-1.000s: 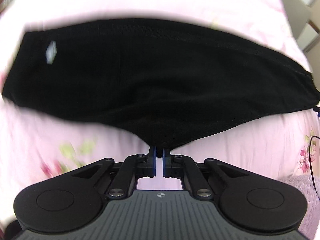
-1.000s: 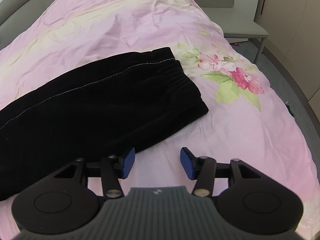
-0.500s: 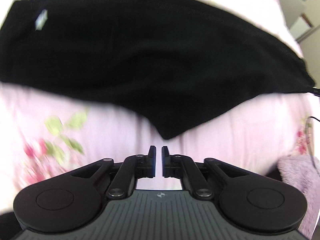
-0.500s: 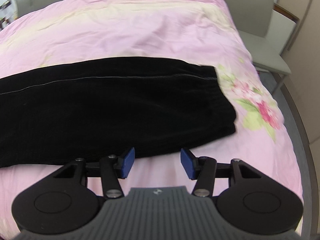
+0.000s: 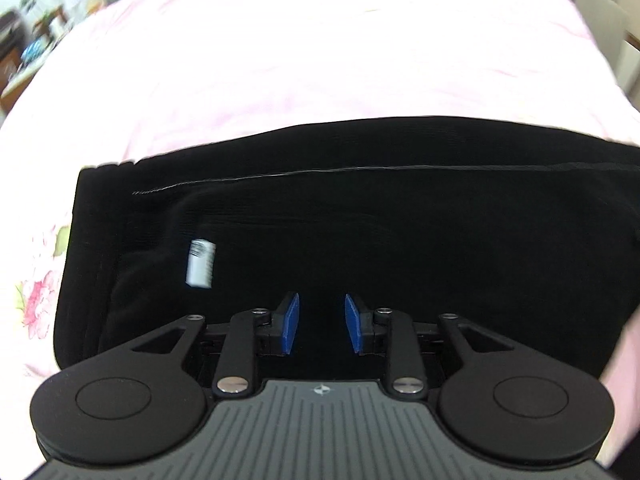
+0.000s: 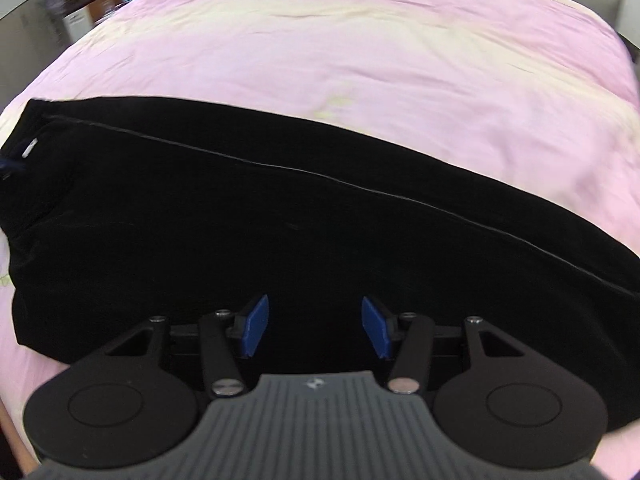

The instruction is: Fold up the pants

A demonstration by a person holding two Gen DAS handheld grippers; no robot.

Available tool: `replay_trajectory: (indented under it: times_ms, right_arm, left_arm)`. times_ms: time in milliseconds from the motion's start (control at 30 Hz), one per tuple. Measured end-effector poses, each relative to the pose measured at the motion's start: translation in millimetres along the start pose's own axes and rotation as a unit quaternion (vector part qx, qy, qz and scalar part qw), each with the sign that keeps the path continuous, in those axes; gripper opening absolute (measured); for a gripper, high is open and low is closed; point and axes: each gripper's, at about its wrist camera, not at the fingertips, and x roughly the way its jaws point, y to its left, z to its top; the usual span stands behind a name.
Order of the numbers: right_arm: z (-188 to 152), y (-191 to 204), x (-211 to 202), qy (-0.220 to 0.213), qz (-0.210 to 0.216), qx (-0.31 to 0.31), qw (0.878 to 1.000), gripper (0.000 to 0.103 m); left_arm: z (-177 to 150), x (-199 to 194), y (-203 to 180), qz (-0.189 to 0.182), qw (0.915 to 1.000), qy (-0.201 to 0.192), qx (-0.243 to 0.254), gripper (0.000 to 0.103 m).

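Both tongs are being held above the black pants (image 5: 360,240), pointed steeply down at the cloth. On the left tongs (image 5: 322,330) the jaws are being opened; the blue pads (image 5: 289,330) are seen a narrow gap apart, with nothing pinched between them and only the dark fabric showing behind the gap. On the right tongs (image 6: 316,328) the jaws are being kept fairly wide, the blue pads (image 6: 254,330) well apart and free of cloth.

The pants are being shown spread flat across a pink bedspread (image 5: 320,60), running from side to side in both views. A thin pale seam line (image 6: 320,174) is being seen along their length, and a small white label (image 5: 200,264) is lying on the fabric left of the left tongs. A flower print (image 5: 38,300) is being glimpsed at the bedspread's left edge, just beside the pants.
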Motion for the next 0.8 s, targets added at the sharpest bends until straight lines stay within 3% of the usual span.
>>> replay_trajectory:
  times_ms: [67,133,200,233,333,400,467,567,800]
  right_arm:
    - [11.7,22.5,19.0,0.005,0.016,-0.016,1.000,0.050]
    - [23.1,41.6,39.5,0.011,0.015,-0.035,0.999,0.050]
    - [36.6,56.1,61.3,0.014,0.012,-0.049,0.999,0.050]
    - [44.2,60.9,70.7,0.011,0.008,-0.052,0.999,0.050]
    - [72.8,69.6,95.9,-0.001,-0.004,-0.045,0.999,0.051]
    - [91.6,73.0,111.4,-0.001,-0.010,-0.038,0.999,0.053]
    - [106.2,74.3,127.1,0.018,-0.012,-0.020,1.000,0.056]
    - [119.2,84.2,134.9,-0.015,-0.039,-0.053,0.998,0.058]
    - [131.8,79.2,144.3,-0.001,-0.031,-0.040,0.999,0.061]
  left_arm:
    - [5.9,20.2,13.3,0.021,0.9998,-0.004,-0.003,0.032]
    - [12.0,33.2,25.0,0.015,0.9997,-0.001,-0.017,0.024]
    - [20.4,45.3,35.4,0.017,0.9993,-0.003,-0.033,0.008]
    - [26.5,53.4,41.2,0.012,0.9991,0.000,-0.041,0.006]
    - [40.2,68.9,47.9,-0.003,0.9986,0.001,-0.052,0.006]
    - [51.4,75.4,46.3,0.019,0.9986,-0.020,-0.046,0.006]
    - [64.9,90.3,48.7,0.021,0.9977,-0.002,-0.065,0.006]
    - [76.3,98.7,44.2,0.027,0.9977,0.003,-0.062,0.007]
    - [80.6,92.3,37.9,0.025,0.9966,0.008,-0.078,0.006]
